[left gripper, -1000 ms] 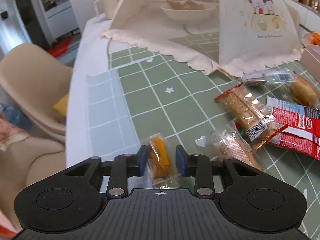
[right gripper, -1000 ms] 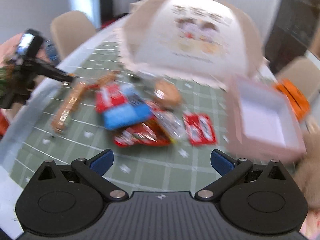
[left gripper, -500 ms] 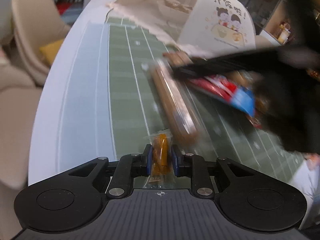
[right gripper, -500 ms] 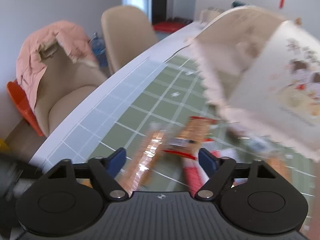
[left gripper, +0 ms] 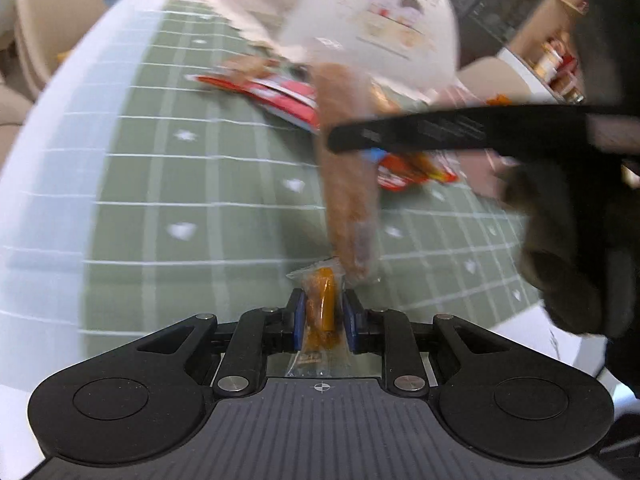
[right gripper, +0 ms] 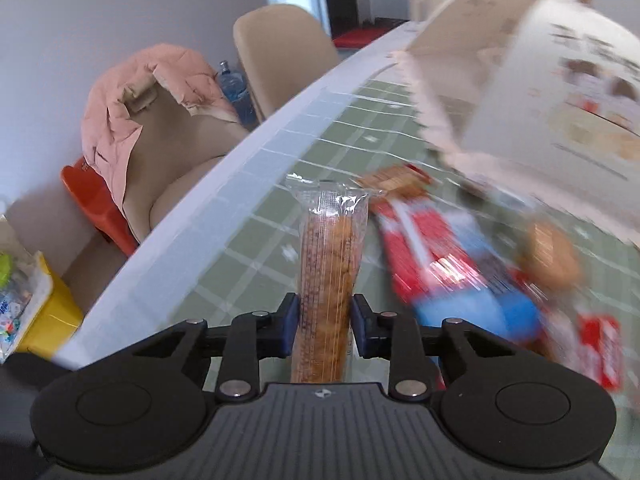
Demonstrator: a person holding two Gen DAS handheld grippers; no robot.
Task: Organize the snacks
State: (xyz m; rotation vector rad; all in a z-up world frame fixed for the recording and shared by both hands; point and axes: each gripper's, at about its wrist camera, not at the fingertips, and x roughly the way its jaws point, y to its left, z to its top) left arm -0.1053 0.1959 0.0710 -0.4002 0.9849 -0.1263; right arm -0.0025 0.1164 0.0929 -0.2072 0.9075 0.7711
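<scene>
We've got the left gripper (left gripper: 322,314) clamped on a small orange snack packet (left gripper: 319,307), and the right gripper (right gripper: 325,326) squeezing a long cracker sleeve (right gripper: 329,276) above the green tablecloth (left gripper: 224,184).

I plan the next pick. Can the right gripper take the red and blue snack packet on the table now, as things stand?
Probably not yet. The right gripper is shut on the long cracker pack, so nothing else fits between the pads. The red and blue packet lies uncovered on the table just beside it.
</scene>
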